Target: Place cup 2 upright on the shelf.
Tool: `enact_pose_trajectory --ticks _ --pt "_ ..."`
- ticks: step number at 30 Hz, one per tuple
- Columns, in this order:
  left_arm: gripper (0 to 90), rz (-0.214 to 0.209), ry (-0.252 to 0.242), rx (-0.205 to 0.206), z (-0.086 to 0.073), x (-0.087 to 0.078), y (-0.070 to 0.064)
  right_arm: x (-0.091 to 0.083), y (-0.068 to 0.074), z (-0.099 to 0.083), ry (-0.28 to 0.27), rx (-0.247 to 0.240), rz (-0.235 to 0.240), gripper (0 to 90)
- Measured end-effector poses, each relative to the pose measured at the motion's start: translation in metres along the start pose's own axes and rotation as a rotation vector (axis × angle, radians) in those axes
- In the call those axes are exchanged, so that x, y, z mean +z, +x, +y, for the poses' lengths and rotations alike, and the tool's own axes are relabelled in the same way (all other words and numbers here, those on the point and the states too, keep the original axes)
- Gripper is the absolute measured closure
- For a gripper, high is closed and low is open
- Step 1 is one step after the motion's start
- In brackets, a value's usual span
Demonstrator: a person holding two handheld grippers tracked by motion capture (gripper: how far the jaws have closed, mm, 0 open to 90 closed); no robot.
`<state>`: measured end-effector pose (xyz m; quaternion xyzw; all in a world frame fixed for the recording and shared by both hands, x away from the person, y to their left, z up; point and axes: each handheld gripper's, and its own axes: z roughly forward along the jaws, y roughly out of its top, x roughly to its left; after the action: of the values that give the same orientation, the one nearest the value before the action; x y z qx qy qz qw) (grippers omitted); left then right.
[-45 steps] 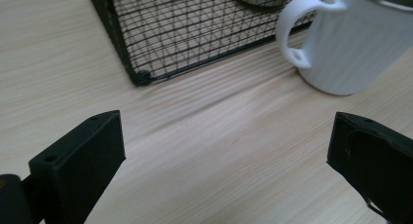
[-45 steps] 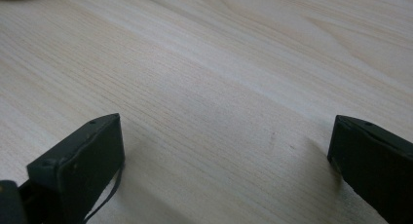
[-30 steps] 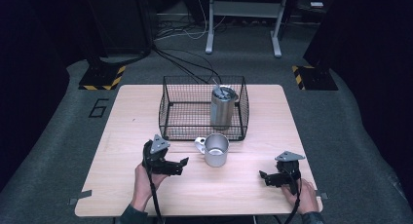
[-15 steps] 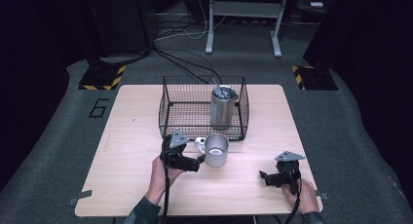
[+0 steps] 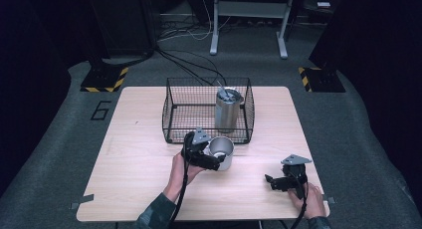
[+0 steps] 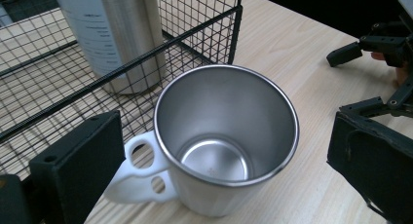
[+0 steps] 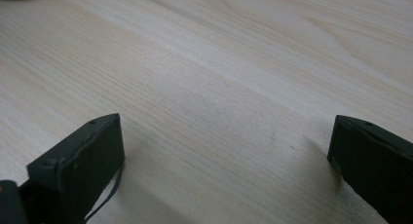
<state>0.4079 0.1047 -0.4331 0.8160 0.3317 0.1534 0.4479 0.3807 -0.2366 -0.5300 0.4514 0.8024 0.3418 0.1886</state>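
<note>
The high view is looking forward and down over the whole counter (image 5: 139, 139) from above the person's side. The left gripper view is facing closely into the steel mug (image 6: 226, 141) beside the wire basket (image 6: 58, 87), both shared with the high view. The right gripper view is skimming bare counter at close range.

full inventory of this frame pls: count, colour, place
mug: 1, steel with white handle, upright on table in front of basket, between left gripper's open jaws
tumbler: 1, steel, upright in basket's right part
basket: 1, black wire, far middle of table
table: 1, light wood
left gripper: 1, black, at mug
right gripper: 1, black, open, low over table's near right
hands: 2, one on each gripper
</note>
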Motion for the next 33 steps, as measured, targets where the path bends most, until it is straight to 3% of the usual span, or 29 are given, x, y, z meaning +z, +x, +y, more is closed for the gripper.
enact_pose_trajectory --ticks 18,33 --pt "0.6 -0.019 0.023 0.016 0.005 0.028 -0.001 0.000 0.000 0.000 -0.001 -0.003 0.000 0.0" --pt "5.0 0.009 0.035 0.033 0.004 0.039 -0.001 0.000 0.000 0.000 -0.001 -0.004 0.001 0.0"
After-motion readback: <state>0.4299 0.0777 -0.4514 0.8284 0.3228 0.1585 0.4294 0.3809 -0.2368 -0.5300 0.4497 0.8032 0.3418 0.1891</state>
